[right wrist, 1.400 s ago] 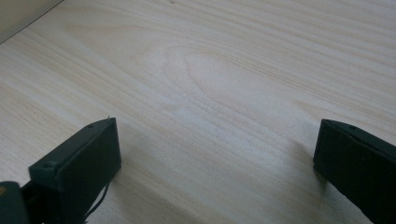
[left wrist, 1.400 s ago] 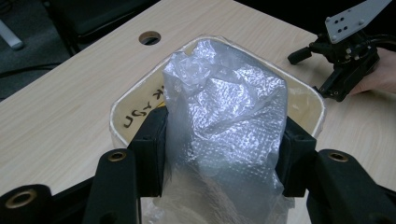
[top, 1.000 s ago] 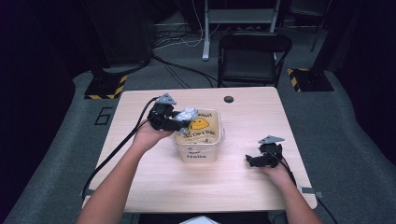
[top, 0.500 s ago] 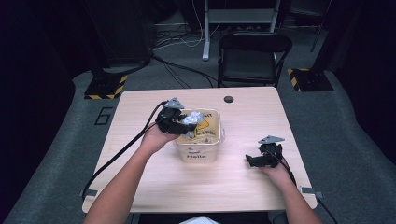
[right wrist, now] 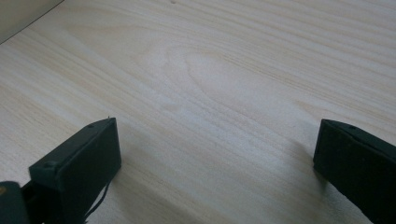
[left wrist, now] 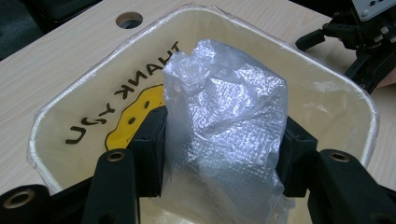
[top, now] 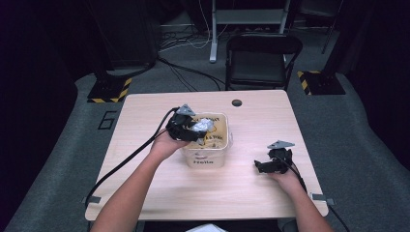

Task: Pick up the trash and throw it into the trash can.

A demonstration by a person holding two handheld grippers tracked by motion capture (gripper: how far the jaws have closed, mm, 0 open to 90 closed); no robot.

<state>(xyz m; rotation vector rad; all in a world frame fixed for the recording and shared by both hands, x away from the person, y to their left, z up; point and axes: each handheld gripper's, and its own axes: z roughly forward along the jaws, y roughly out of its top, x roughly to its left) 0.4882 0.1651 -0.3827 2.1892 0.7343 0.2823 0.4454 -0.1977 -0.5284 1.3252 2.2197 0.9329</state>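
Observation:
A cream plastic bin [top: 212, 157] lined with a bag that shows a yellow smiley stands mid-table. My left gripper [top: 189, 128] hovers over its left rim, shut on a crumpled wad of clear plastic wrap [top: 202, 125]. In the left gripper view the plastic wrap [left wrist: 224, 116] is pinched between both jaws above the bin's opening [left wrist: 84, 100], with "THANK YOU" printed inside. My right gripper [top: 267, 166] rests low on the table to the bin's right, open, with bare wood between its fingers [right wrist: 79, 163].
The wooden table [top: 145, 125] has a round cable hole [top: 236, 102] near its far edge. A black folding chair [top: 261, 60] stands beyond the table. My left gripper's cable [top: 125, 162] trails across the table's left front. My right gripper [left wrist: 359, 42] lies past the bin.
My left gripper has carried the plastic wrap rightward from the bin's left side to over its opening. The right gripper has stayed in place.

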